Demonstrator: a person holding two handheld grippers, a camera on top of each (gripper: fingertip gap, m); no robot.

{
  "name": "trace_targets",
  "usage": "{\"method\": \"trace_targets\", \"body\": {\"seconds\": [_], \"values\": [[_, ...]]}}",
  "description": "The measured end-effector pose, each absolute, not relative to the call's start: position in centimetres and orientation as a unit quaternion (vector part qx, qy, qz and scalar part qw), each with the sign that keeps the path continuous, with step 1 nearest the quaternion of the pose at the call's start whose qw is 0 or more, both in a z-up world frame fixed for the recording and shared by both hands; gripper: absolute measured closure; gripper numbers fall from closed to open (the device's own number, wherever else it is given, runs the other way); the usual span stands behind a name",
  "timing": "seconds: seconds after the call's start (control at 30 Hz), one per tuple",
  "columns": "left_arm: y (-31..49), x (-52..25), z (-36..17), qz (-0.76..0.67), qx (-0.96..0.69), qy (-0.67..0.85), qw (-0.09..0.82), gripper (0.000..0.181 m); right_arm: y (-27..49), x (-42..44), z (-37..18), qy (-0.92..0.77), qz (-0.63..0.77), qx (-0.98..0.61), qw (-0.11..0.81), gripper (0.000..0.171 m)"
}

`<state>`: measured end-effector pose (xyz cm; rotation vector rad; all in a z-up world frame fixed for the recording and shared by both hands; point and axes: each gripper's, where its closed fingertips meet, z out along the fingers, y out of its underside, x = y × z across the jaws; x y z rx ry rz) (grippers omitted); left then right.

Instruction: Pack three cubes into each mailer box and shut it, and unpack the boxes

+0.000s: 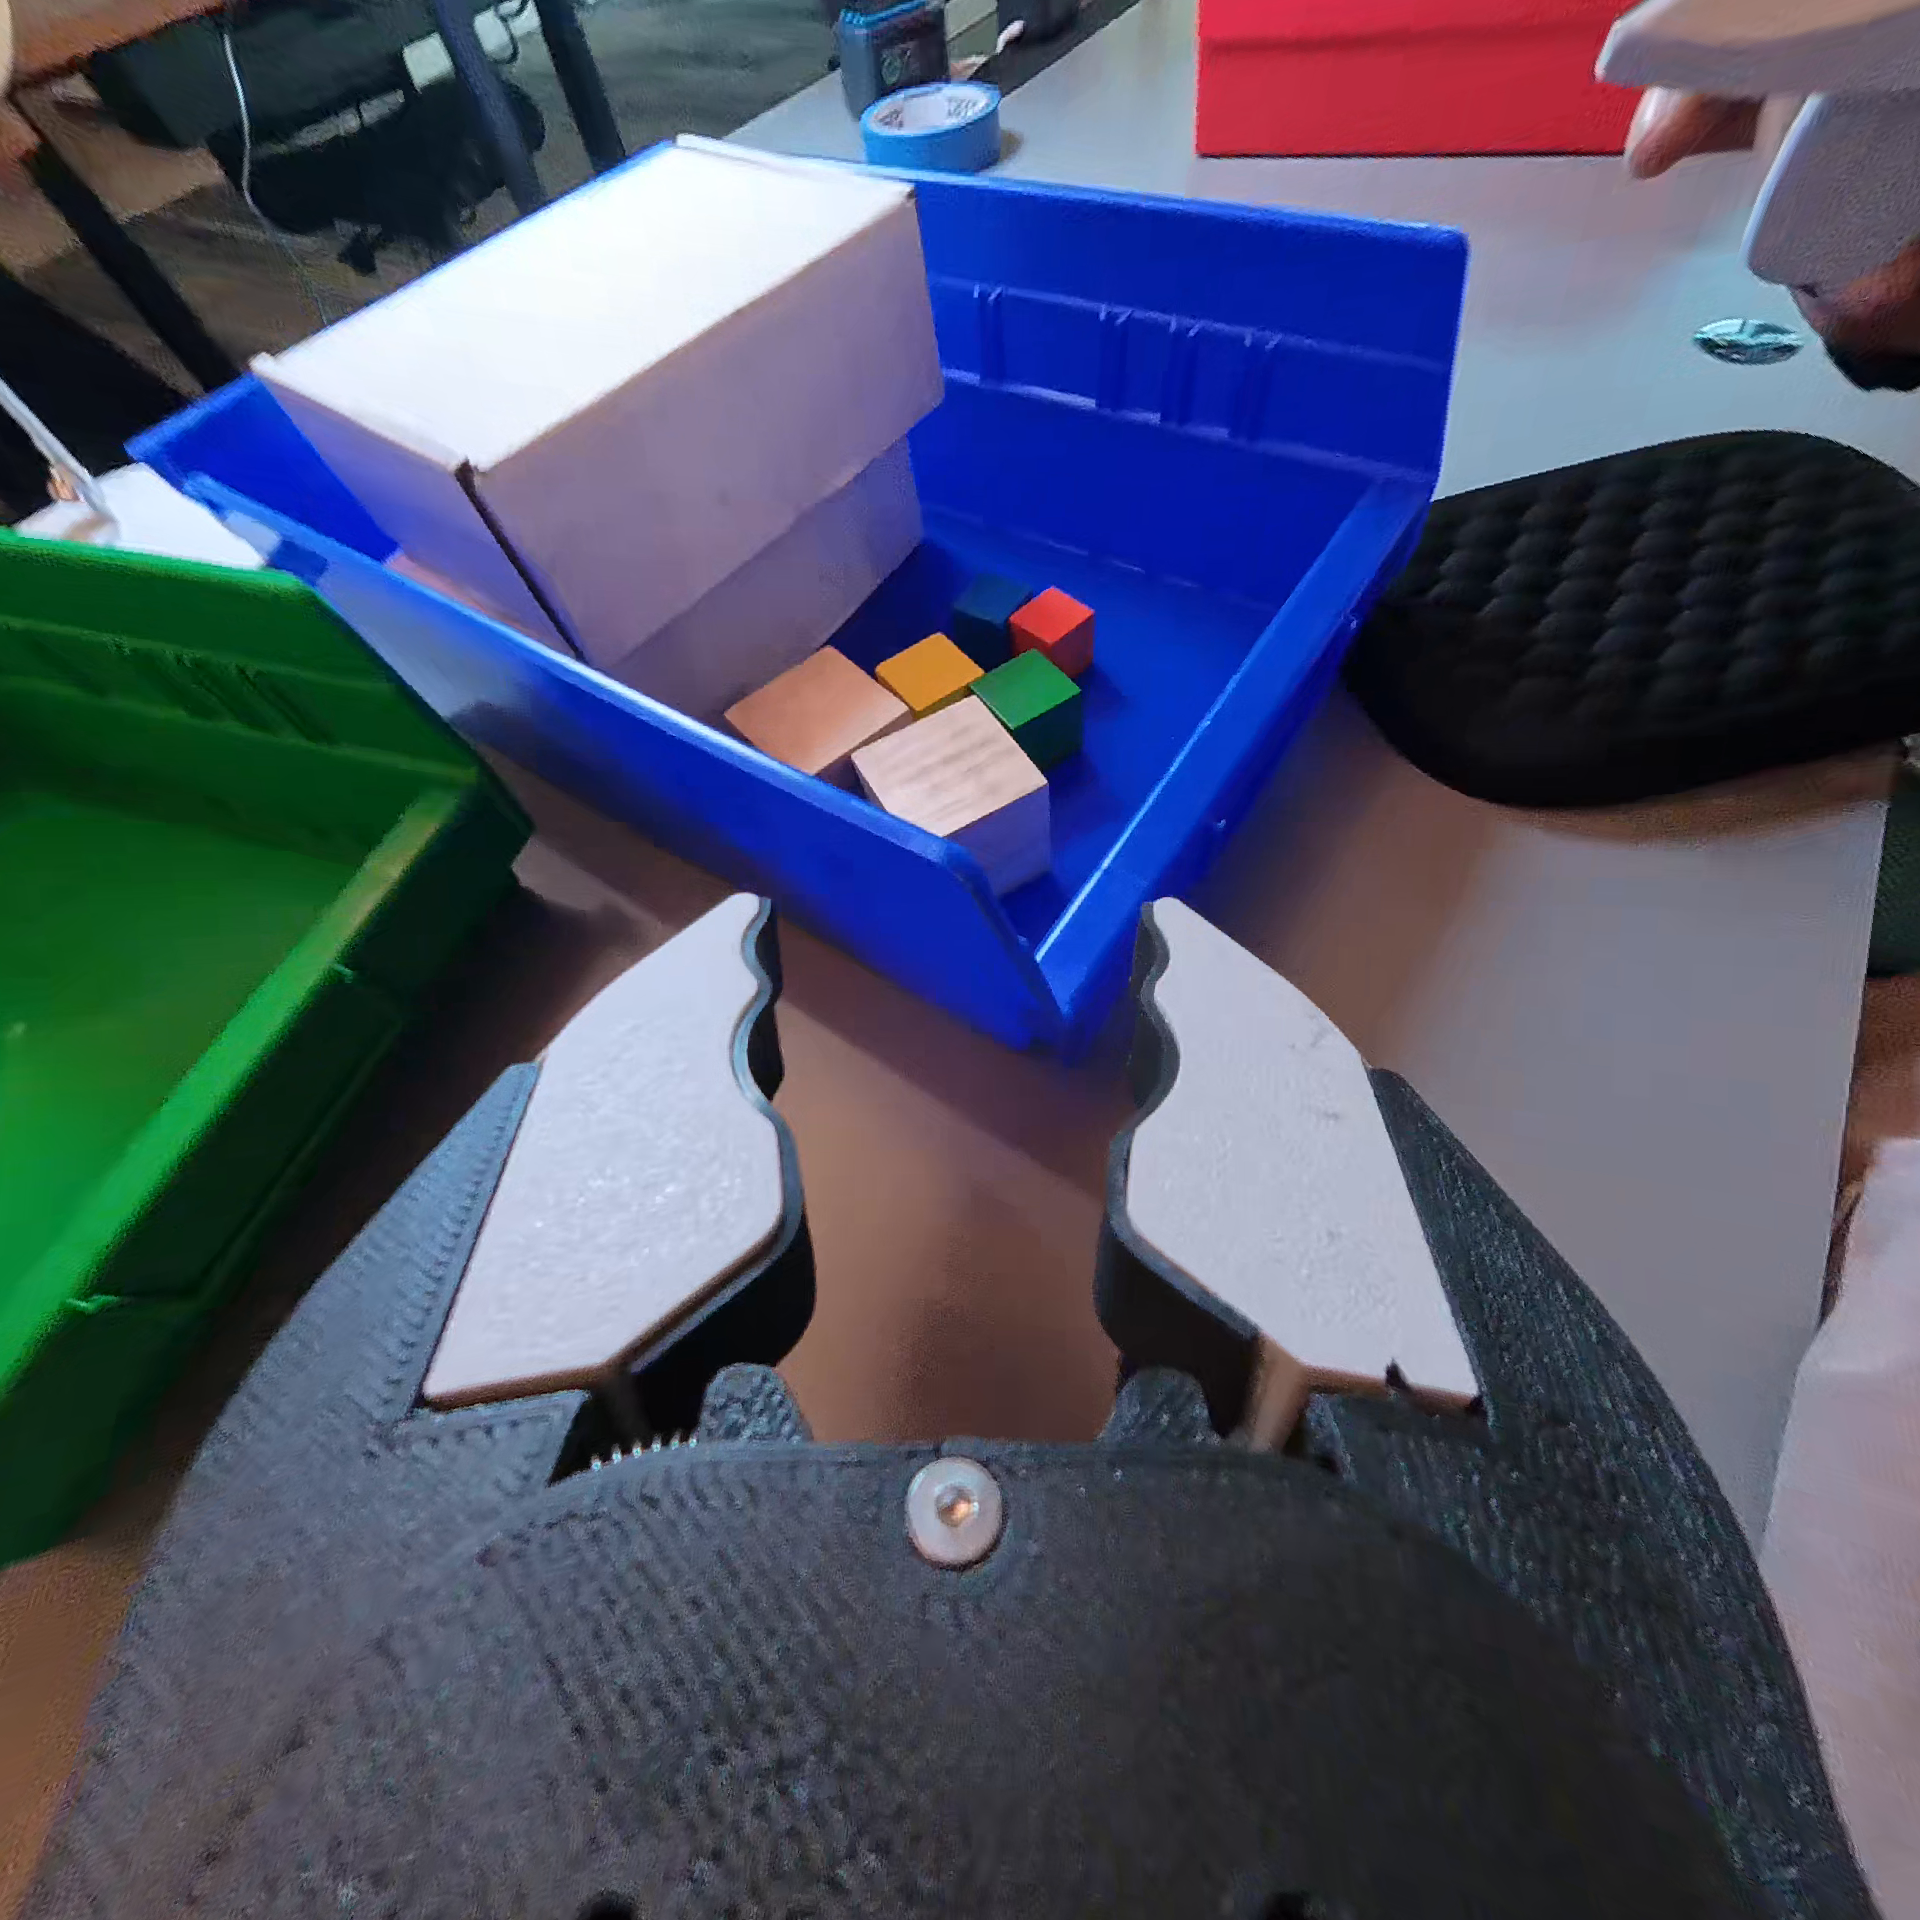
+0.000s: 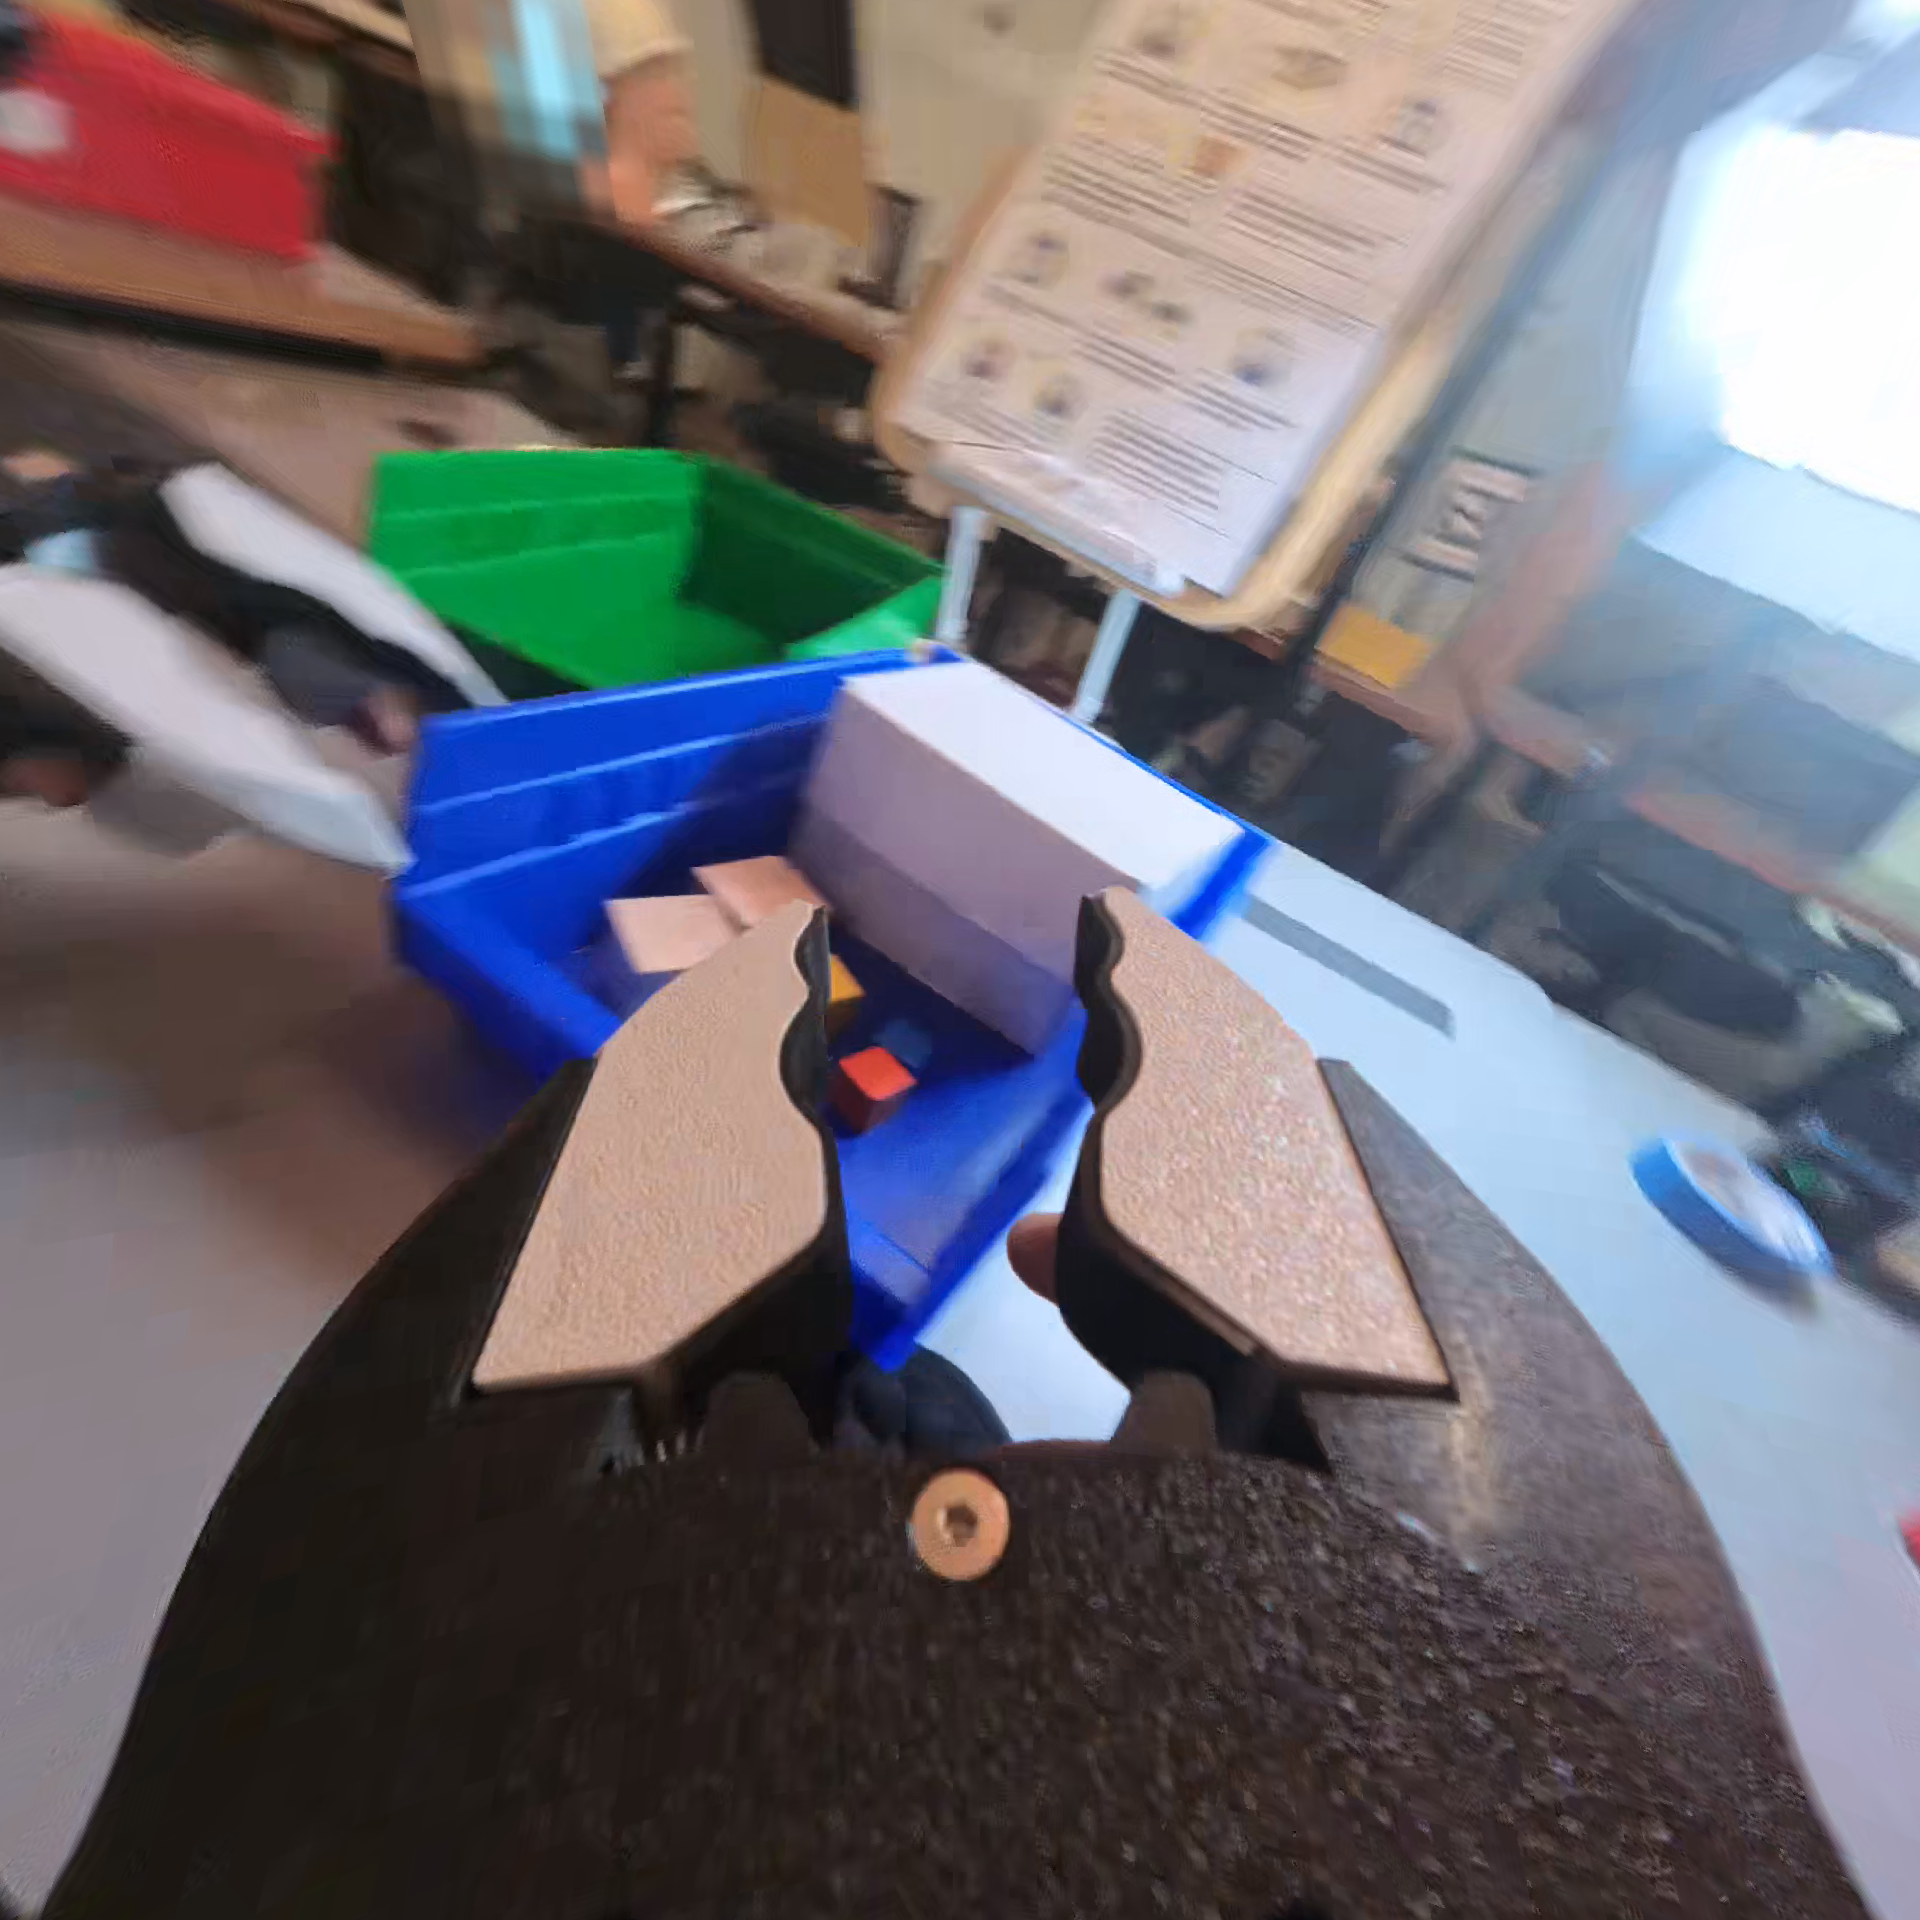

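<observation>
A blue bin [image 1: 1195,343] holds closed white mailer boxes [image 1: 623,374] stacked at its left and several loose cubes: two plain wooden ones [image 1: 951,774], an orange one [image 1: 928,670], a green one [image 1: 1029,694], a red one [image 1: 1052,620] and a dark blue one [image 1: 987,603]. My left gripper [image 1: 956,914] is open and empty, just in front of the bin's near corner. In the blurred right wrist view the bin [image 2: 540,821], a mailer box [image 2: 987,821] and the red cube [image 2: 871,1075] show. My right gripper [image 2: 951,920] is open and empty above the bin's near side.
An empty green bin [image 1: 156,935] stands left of the blue one and also shows in the right wrist view [image 2: 582,540]. A black padded mat [image 1: 1662,613] lies at the right. A blue tape roll [image 1: 930,125] and a red box [image 1: 1403,94] are behind. A paper board [image 2: 1195,260] stands beyond.
</observation>
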<state>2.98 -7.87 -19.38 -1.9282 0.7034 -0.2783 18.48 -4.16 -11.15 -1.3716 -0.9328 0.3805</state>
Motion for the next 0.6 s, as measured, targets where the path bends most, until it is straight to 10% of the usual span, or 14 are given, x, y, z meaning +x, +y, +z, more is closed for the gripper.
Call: {"method": "trace_targets", "body": {"seconds": [0.2, 0.4, 0.6], "values": [[-5.9, 2.7, -20.0, -0.115, -0.823, 0.167, 0.531, 0.136, -0.6, 20.9, -17.8, -0.343, 0.184, -0.721, 0.573, 0.114], [-4.7, 3.3, -20.3, -0.107, -0.811, 0.171, 0.55, 0.151, 1.5, 20.2, -19.3, -0.34, 0.121, -0.744, 0.563, 0.159], [-5.0, 3.3, -18.6, -0.067, -0.788, 0.194, 0.58, 0.162, 0.4, 20.8, -17.8, -0.346, 0.036, -0.701, 0.622, 0.164]]}}
